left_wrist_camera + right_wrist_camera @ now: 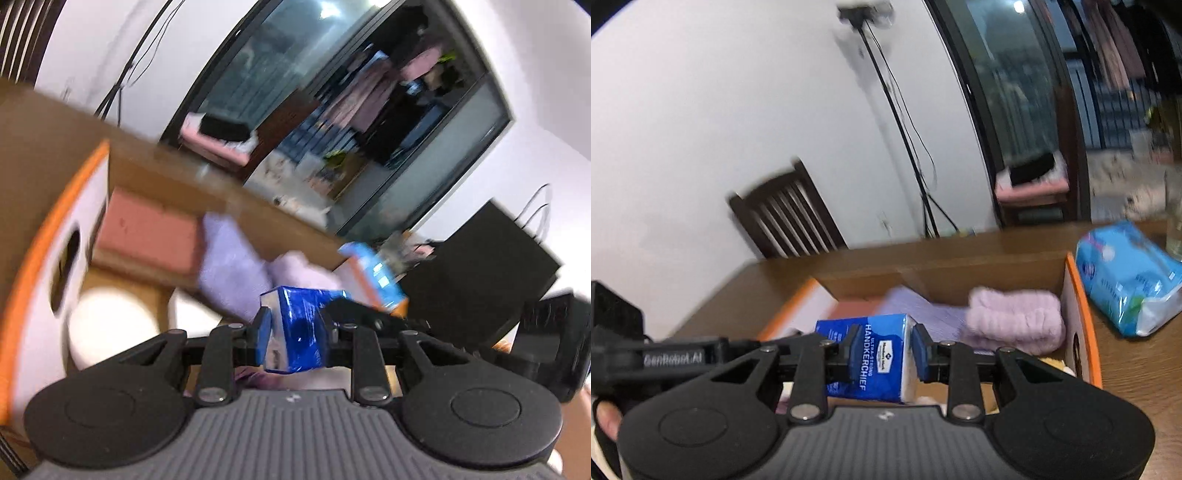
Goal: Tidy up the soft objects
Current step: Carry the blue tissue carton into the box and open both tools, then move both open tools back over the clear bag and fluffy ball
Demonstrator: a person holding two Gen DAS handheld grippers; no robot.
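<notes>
Right claw point(882, 350) clamped on blue handkerchief pack point(871, 354), held above cardboard box point(1082, 332). Just ahead, lilac fluffy cloth point(1012, 321) inside. Left claw point(295, 332) pinching another blue pack point(299, 325), pads tight against it. Further right on worktop point(1137, 362), light-blue wipes packet point(1130, 277).

The handkerchief pack point(875, 360) is deep blue with white lettering. The fluffy towel point(1015, 319) is pale lilac. The box's rim point(1086, 306) is orange, the counter point(1137, 373) brown.
</notes>
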